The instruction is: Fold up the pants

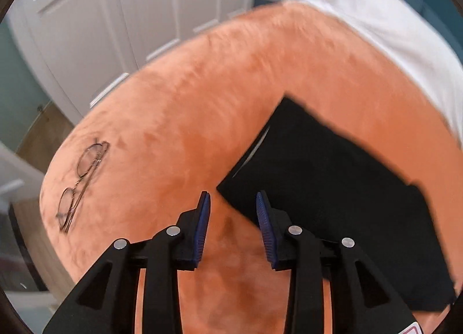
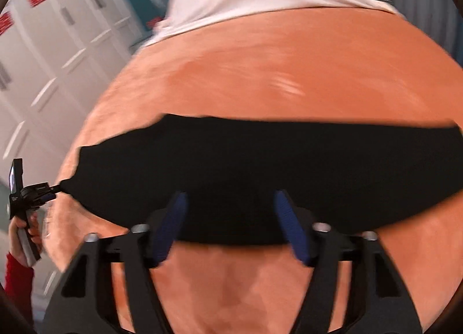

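Black pants [image 1: 332,172] lie folded flat on an orange fuzzy blanket [image 1: 202,97]. My left gripper [image 1: 233,199] is open and empty, just above the blanket at the pants' near left corner. In the right wrist view the pants [image 2: 246,166] stretch as a wide black band across the blanket [image 2: 260,73]. My right gripper [image 2: 230,199] is open, its blue pads [image 2: 170,224] spread over the pants' near edge, holding nothing. The left gripper [image 2: 43,189] also shows there at the pants' left end, held by a hand in a red sleeve.
A pair of wire-rimmed glasses [image 1: 82,180] lies on the blanket to the left. A white sheet or pillow [image 1: 390,39] covers the far end of the bed. White cupboard doors [image 1: 86,30] stand beyond the bed's left side.
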The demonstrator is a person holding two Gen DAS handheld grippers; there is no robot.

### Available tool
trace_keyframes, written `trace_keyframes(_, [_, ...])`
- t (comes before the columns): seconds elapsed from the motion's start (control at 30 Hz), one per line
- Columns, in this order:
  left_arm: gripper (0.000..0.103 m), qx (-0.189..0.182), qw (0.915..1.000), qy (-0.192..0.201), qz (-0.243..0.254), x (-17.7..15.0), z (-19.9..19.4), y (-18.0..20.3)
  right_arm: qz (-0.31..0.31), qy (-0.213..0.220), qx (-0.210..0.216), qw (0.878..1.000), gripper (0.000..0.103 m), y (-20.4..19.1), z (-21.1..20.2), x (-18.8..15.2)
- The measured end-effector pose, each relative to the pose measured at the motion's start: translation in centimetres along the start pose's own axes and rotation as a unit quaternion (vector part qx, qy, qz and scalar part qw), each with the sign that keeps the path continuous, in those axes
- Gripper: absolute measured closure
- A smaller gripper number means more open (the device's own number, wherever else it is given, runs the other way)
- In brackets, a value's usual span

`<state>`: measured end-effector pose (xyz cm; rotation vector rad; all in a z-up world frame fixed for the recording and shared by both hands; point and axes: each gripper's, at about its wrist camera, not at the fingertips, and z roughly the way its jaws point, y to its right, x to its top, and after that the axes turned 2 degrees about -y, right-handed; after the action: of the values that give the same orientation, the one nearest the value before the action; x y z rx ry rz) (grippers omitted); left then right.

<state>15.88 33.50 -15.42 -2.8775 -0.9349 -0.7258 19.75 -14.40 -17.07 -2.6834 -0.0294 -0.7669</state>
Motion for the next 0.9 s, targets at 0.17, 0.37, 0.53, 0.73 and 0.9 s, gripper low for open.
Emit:
trace_keyframes(0.17, [0.046,-0.024,0.9975,0.005,0.066,2.6,0.2,5.4,-0.066,-0.066,0.091,0.991,0.096,-8.1,8.6,5.5])
trace_keyframes(0.37, [0.039,0.094,0.9915,-0.053,0.073,3.1,9.0,5.5,-0.11,-0.103,0.031,0.988,0.097,-14.1,19.7,8.6])
trace_keyframes(0.53, [0.018,0.053,0.9966,-0.05,0.038,2.9,10.0,3.0,-0.078,-0.106,0.023,0.991,0.1,-14.1,24.2,11.1])
trace_keyframes(0.73, [0.026,0.092,0.9929,-0.014,0.075,2.6,9.0,4.5,-0.077,-0.071,0.047,0.993,0.101,-10.9,19.6,9.1])
trace_keyframes(0.9, [0.024,0.066,0.9924,0.039,0.096,0.6,3.0,6.1,-0.068,-0.022,0.016,0.997,0.097,-3.2,9.1,4.8])
